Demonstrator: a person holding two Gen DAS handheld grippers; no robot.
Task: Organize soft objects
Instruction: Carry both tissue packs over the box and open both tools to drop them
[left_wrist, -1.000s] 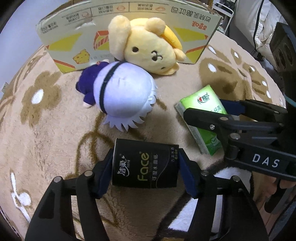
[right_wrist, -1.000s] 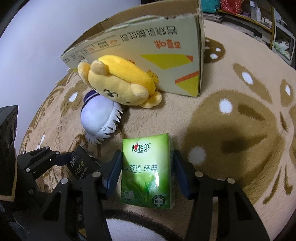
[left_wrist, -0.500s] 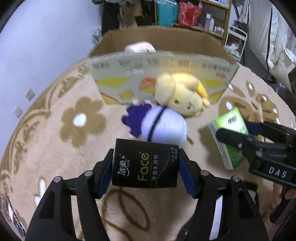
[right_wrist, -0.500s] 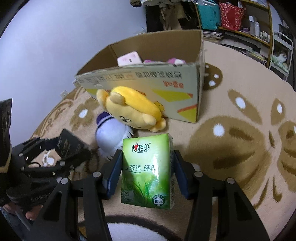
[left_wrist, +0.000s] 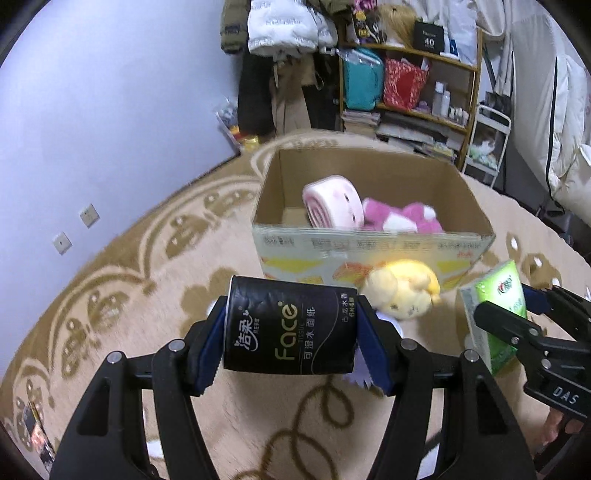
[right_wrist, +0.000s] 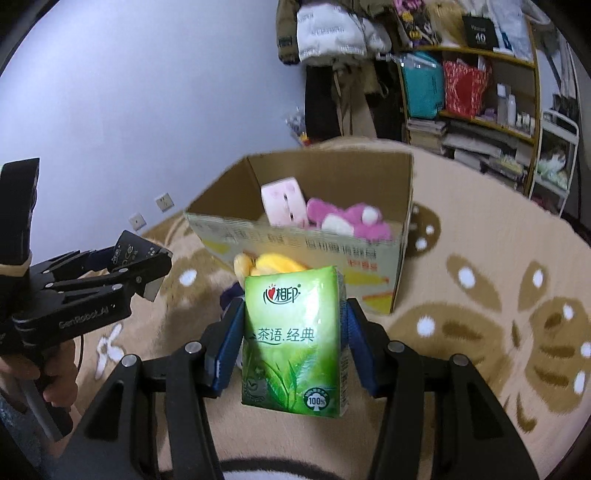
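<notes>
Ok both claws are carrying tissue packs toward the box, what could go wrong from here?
1. The cardboard box has a tall near wall; a low carry might clip the black tissue pack or green tissue pack on its rim.
2. The pink roll and pink plush fill the near part, so the packs could land on top.
3. The yellow plush lies against the box front and could get bumped.
</notes>
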